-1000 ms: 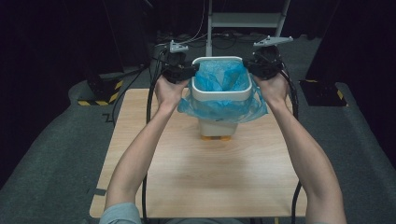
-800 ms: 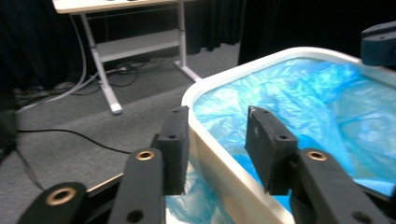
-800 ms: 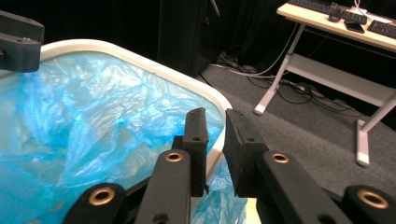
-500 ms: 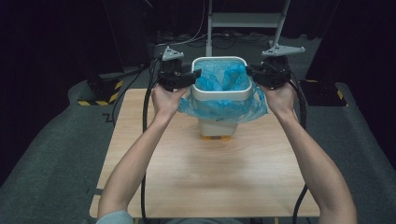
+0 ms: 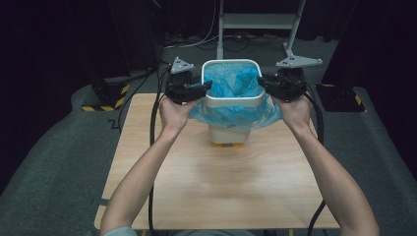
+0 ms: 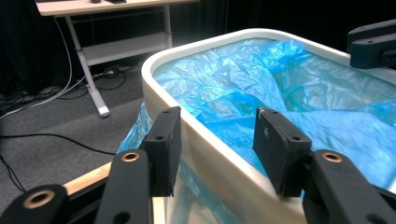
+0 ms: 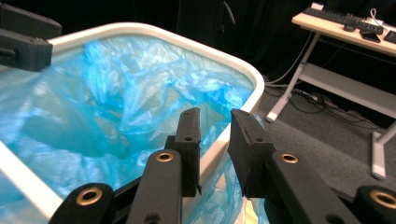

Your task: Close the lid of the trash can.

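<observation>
One white plastic bin with rounded corners [image 5: 231,101], standing upright toward the far middle of the light wooden table [image 5: 216,191] on a small orange base [image 5: 227,144]. Lining: one crinkled translucent blue plastic bag [image 5: 231,83], tucked inside and folded out over the rim, its skirt hanging loose around the upper walls. Left gripper [image 5: 202,89], black: jaws spread astride the bin's left rim, one outside and one inside over the bag, pads clear of the rim; they have just been opening. Right gripper [image 5: 265,84], black: jaws astride the right rim likewise, a narrower gap, pads apart from the rim; also just been opening. Beyond: dark grey carpet [image 5: 54,162], a grey metal desk frame [image 5: 255,22] with trailing cables.
</observation>
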`<move>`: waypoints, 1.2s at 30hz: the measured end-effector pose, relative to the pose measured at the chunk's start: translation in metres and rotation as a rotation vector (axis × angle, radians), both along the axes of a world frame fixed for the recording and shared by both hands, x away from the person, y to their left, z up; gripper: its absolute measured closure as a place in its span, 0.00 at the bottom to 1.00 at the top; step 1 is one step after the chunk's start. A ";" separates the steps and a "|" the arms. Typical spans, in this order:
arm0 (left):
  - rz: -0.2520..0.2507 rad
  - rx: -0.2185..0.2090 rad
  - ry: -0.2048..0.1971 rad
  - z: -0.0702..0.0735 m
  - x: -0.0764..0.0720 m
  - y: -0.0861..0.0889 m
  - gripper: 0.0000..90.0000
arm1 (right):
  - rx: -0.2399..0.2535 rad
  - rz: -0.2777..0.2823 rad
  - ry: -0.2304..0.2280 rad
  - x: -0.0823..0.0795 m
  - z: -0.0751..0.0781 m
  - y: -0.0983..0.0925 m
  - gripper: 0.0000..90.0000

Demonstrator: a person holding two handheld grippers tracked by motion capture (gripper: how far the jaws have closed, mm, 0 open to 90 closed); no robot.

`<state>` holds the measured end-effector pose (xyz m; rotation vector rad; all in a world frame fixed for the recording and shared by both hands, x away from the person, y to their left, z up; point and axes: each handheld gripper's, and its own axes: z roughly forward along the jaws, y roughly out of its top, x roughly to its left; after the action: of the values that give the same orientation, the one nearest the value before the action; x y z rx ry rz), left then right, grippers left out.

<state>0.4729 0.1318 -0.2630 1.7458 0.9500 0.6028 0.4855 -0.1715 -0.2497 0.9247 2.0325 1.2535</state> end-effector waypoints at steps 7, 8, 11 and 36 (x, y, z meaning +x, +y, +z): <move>-0.007 0.000 -0.020 0.000 -0.009 0.002 0.58 | -0.004 0.010 -0.003 -0.009 0.003 -0.002 0.81; -0.008 0.000 -0.021 0.000 -0.010 0.002 0.58 | -0.005 0.012 -0.007 -0.010 0.002 -0.002 0.81; -0.015 -0.010 -0.018 -0.002 -0.010 0.003 0.58 | -0.001 0.015 0.006 -0.009 -0.004 -0.002 0.81; -0.016 -0.051 0.007 0.000 -0.031 0.029 0.47 | 0.090 -0.016 0.014 -0.025 -0.004 -0.036 0.67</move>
<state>0.4420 0.1612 -0.2633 1.7095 0.9471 0.5579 0.4601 -0.2073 -0.2541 0.9922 1.9895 1.3431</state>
